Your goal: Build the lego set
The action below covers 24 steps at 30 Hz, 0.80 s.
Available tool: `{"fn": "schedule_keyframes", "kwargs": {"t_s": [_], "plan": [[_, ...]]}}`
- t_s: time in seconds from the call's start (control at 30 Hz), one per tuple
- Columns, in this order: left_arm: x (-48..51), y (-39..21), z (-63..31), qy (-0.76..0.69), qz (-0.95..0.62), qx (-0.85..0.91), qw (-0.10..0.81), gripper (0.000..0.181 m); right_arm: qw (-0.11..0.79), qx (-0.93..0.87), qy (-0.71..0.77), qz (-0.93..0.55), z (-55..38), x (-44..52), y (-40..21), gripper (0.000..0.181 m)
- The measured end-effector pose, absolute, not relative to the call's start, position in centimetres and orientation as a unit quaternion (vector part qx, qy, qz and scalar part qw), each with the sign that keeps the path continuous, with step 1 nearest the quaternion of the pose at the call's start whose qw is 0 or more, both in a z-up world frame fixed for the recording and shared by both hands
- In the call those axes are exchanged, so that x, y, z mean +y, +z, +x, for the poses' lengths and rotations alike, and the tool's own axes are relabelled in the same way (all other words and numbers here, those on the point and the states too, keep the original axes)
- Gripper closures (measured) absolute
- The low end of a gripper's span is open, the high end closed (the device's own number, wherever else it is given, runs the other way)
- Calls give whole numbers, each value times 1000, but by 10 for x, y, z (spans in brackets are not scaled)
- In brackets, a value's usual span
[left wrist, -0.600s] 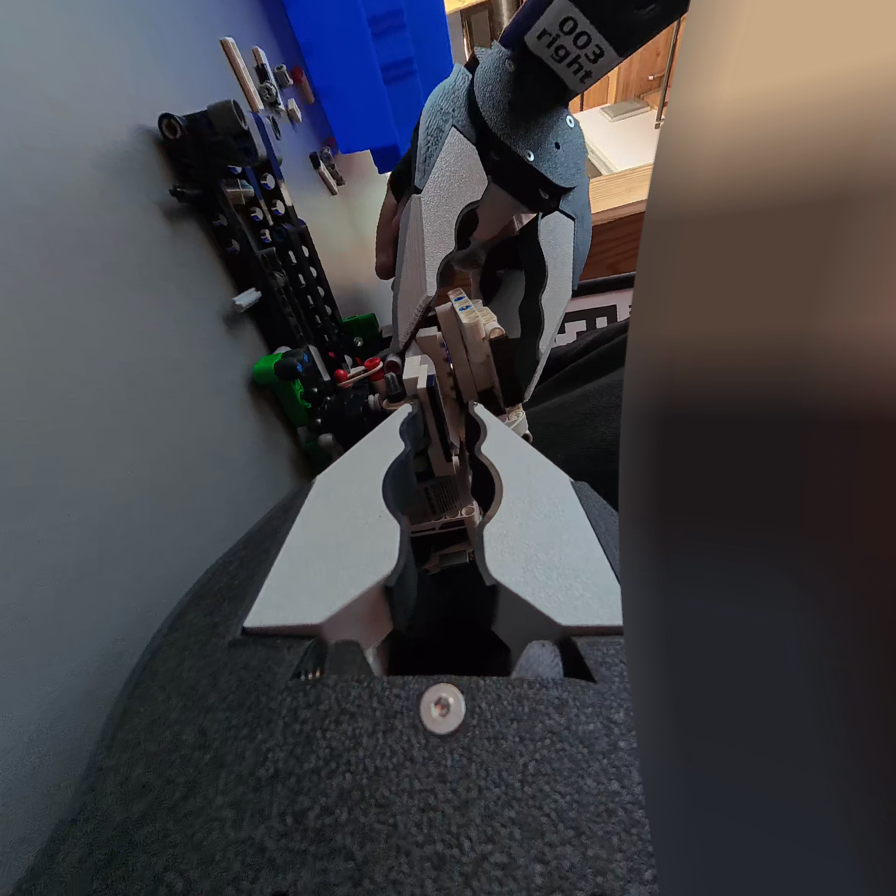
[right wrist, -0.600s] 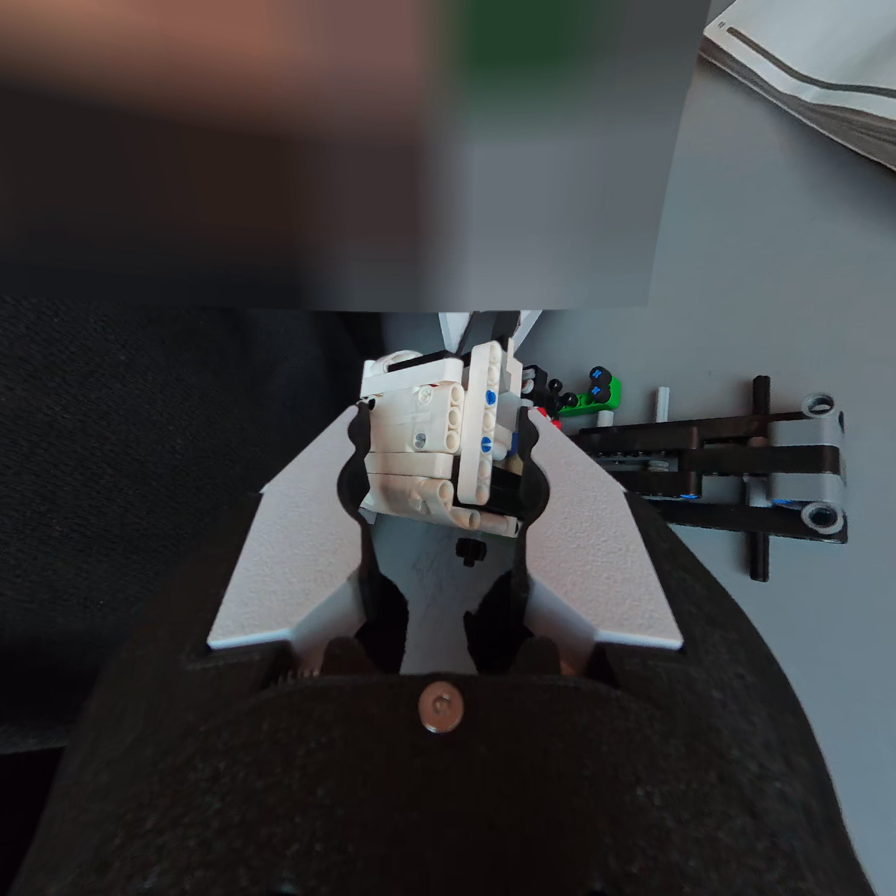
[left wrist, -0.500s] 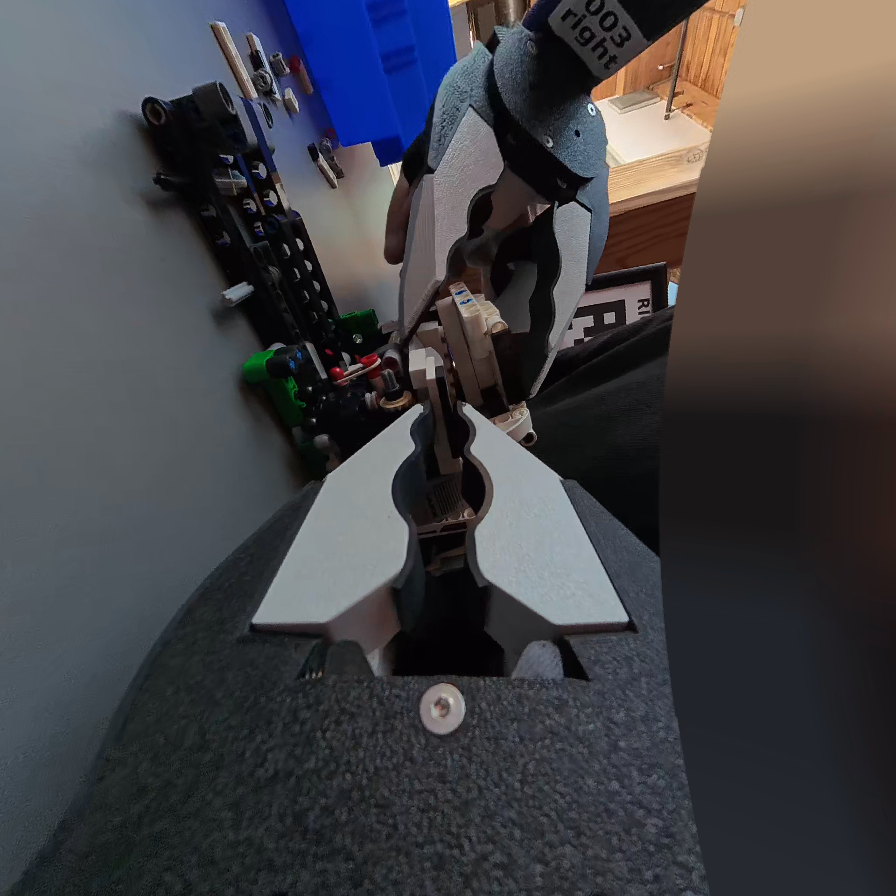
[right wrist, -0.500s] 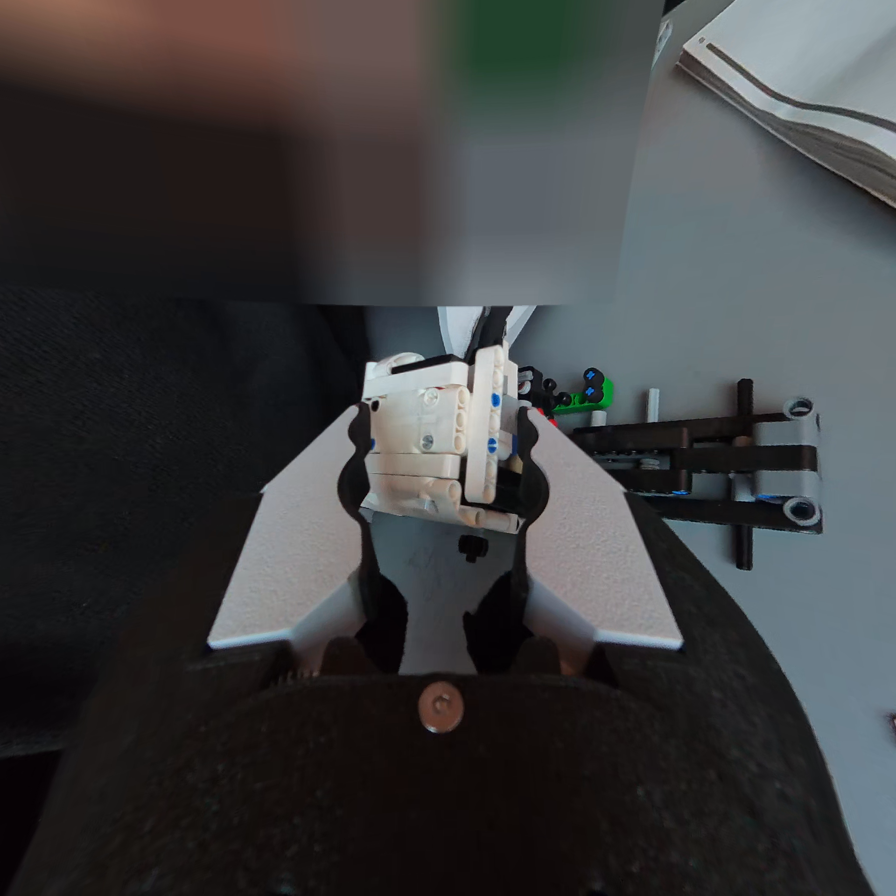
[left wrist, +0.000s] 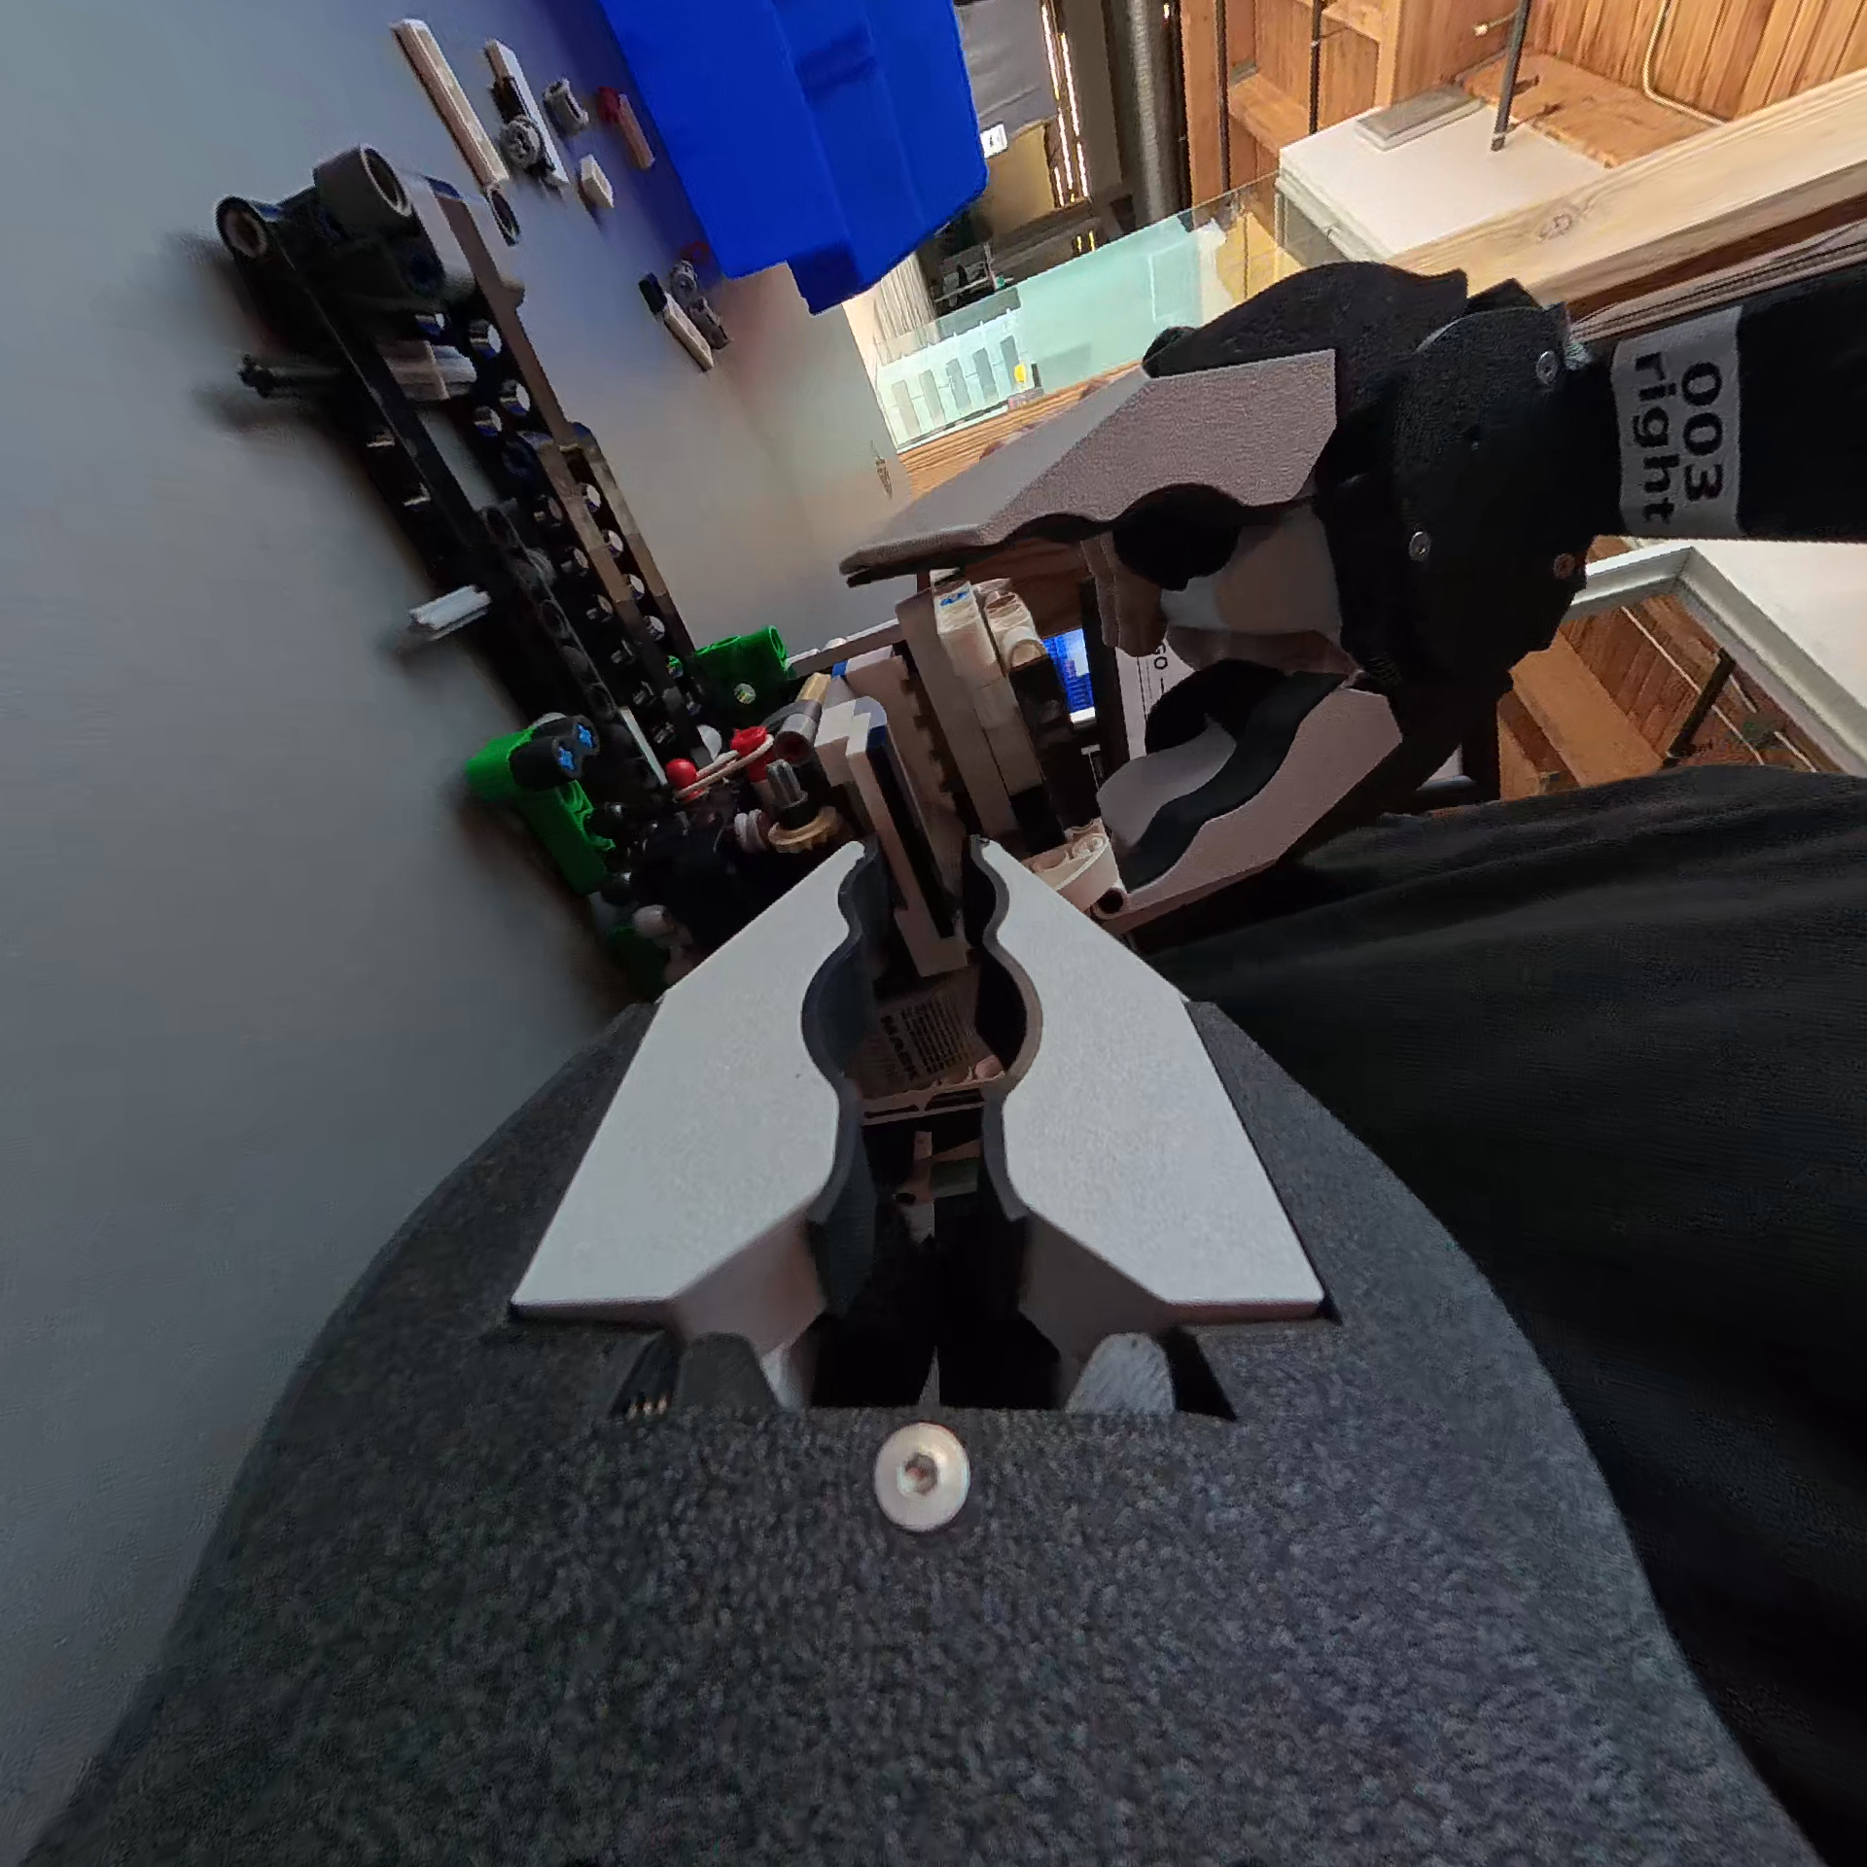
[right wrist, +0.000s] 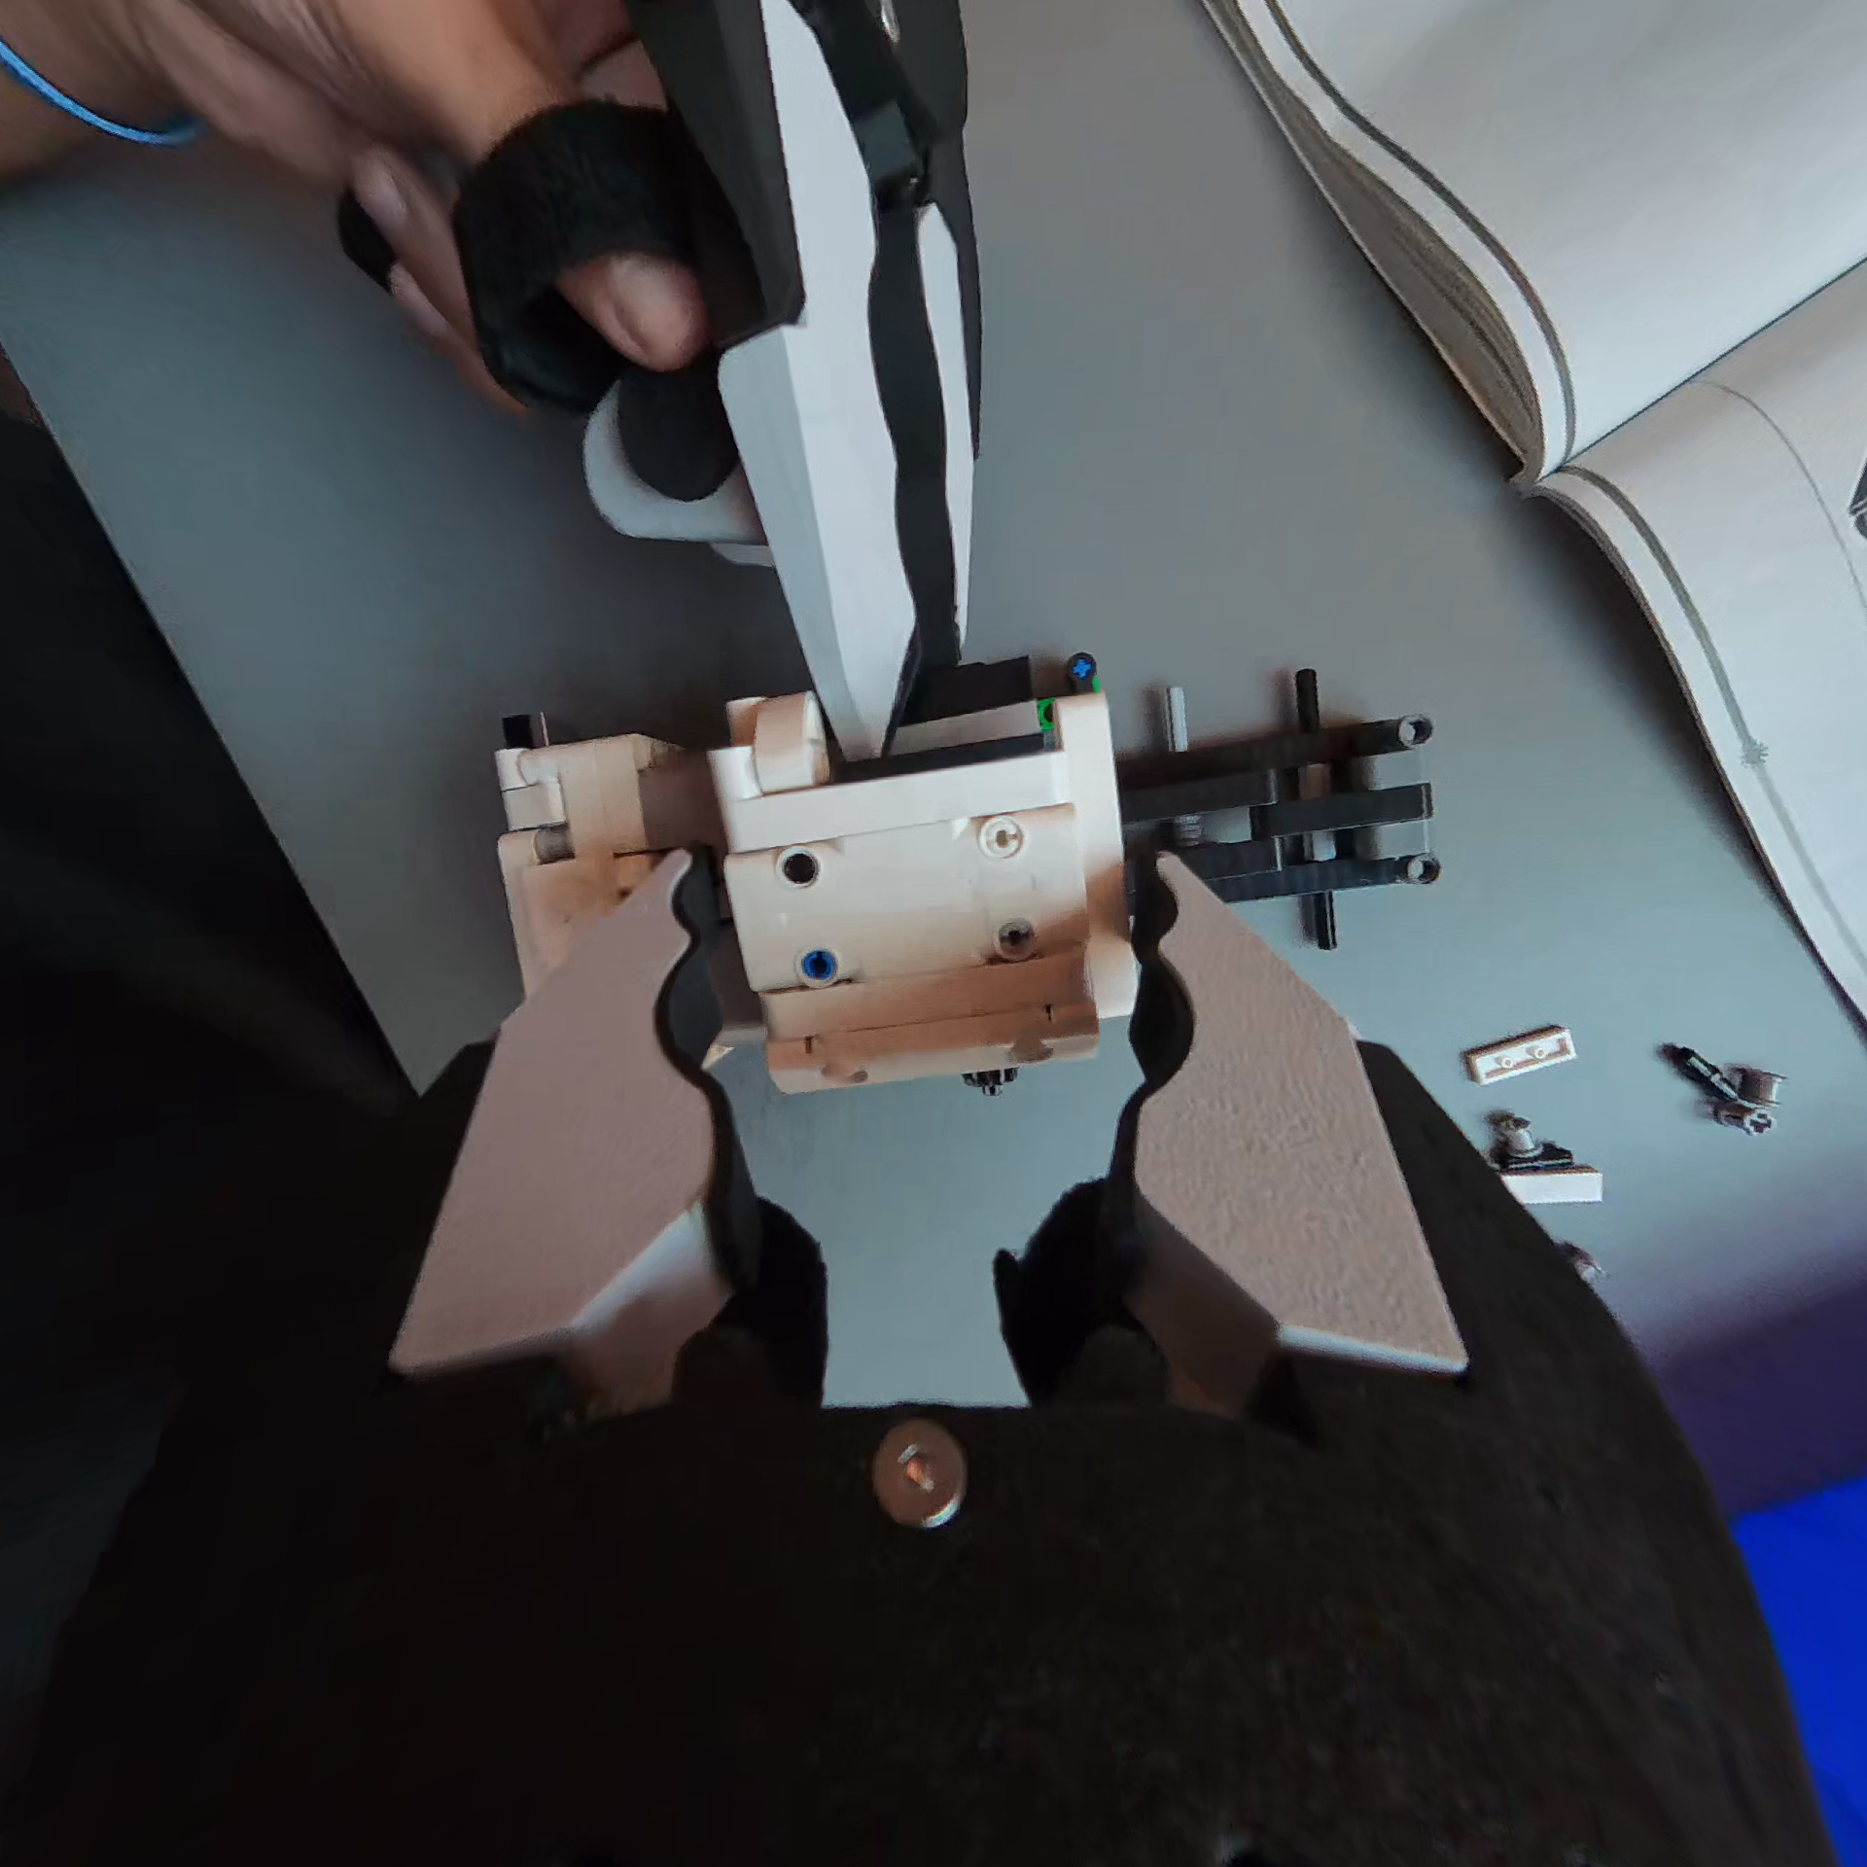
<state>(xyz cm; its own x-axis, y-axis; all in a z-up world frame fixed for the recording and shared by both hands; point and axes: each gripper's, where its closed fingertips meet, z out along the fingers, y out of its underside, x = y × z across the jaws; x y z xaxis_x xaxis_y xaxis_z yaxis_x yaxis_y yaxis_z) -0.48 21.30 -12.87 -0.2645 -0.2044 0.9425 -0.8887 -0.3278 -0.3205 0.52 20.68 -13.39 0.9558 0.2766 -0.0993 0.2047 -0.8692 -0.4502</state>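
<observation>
A white and black lego assembly (right wrist: pixel 909 909) hangs above the grey table. My left gripper (left wrist: pixel 914 869) is shut on its black edge, and in the right wrist view it (right wrist: pixel 899 727) comes down from above, held by a person's hand (right wrist: pixel 505 202). My right gripper (right wrist: pixel 924 884) is open wide, with one finger on each side of the white block and a thin gap on the right side. In the left wrist view the right gripper (left wrist: pixel 990 727) reaches in from the right and straddles the assembly (left wrist: pixel 960 687).
A long black beam frame (right wrist: pixel 1313 808) lies on the table behind the assembly, with green pieces (left wrist: pixel 535 788) at its near end. An open instruction booklet (right wrist: pixel 1616 253), loose small parts (right wrist: pixel 1515 1056) and a blue bin (left wrist: pixel 788 131) lie around it. Dark clothing (left wrist: pixel 1515 1111) is close by.
My right gripper let go of the assembly, turned about a quarter turn and opened wider around its broad side. My left gripper keeps its hold.
</observation>
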Motion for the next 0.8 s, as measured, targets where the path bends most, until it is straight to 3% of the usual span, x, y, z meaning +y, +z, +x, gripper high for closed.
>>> {"fn": "schedule_keyframes", "kwargs": {"t_s": [0.2, 0.4, 0.6, 0.7, 0.8], "plan": [[232, -125, -5, 615, 543, -517, 244, 151, 256, -130, 108, -952, 8, 209, -133, 105], [226, -120, -13, 612, 526, -541, 237, 150, 351, -86, 142, -921, 16, 207, -125, 105], [251, -125, -12, 598, 578, -542, 121, 147, 449, -40, 163, -878, 27, 192, -117, 105], [237, -141, -16, 572, 594, -548, 141, 132, 480, -22, 176, -859, 31, 176, -116, 105], [217, -142, -6, 585, 591, -529, 171, 130, 501, -19, 178, -847, 33, 163, -118, 104]]}}
